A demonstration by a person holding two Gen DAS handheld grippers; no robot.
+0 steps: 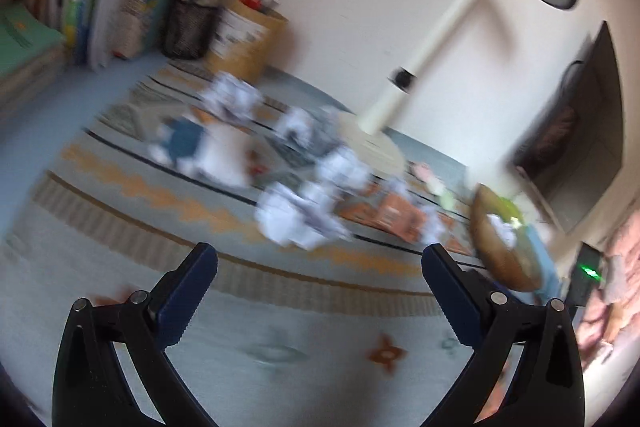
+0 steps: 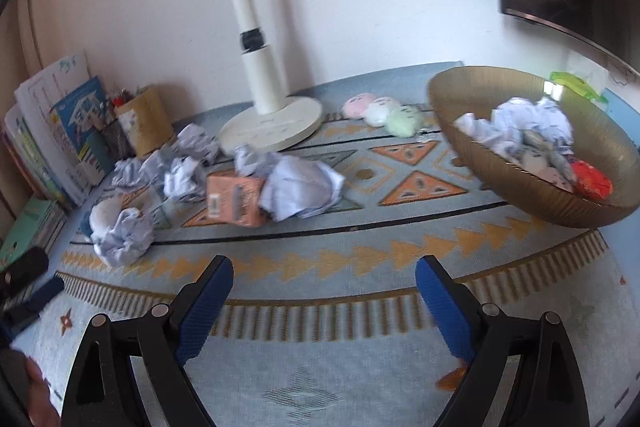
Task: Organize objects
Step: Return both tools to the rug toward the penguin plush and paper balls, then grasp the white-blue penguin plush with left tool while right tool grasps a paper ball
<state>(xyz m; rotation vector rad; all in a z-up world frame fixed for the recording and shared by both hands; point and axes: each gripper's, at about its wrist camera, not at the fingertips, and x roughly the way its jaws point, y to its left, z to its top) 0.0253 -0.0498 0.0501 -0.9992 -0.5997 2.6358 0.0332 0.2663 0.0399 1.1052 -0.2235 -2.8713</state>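
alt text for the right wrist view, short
The open right gripper hovers empty over a patterned mat strewn with crumpled paper balls and an orange box. To the right, a brown bowl already holds more crumpled paper; a white lamp base stands behind.

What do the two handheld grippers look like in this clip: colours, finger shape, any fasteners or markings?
Both match. The left gripper and right gripper each have two black plastic arms with triangular cut-outs and round silver pivot pins. Each finger carries a blue pad with a ridged, toothed inner face. No cables or printed markings show.
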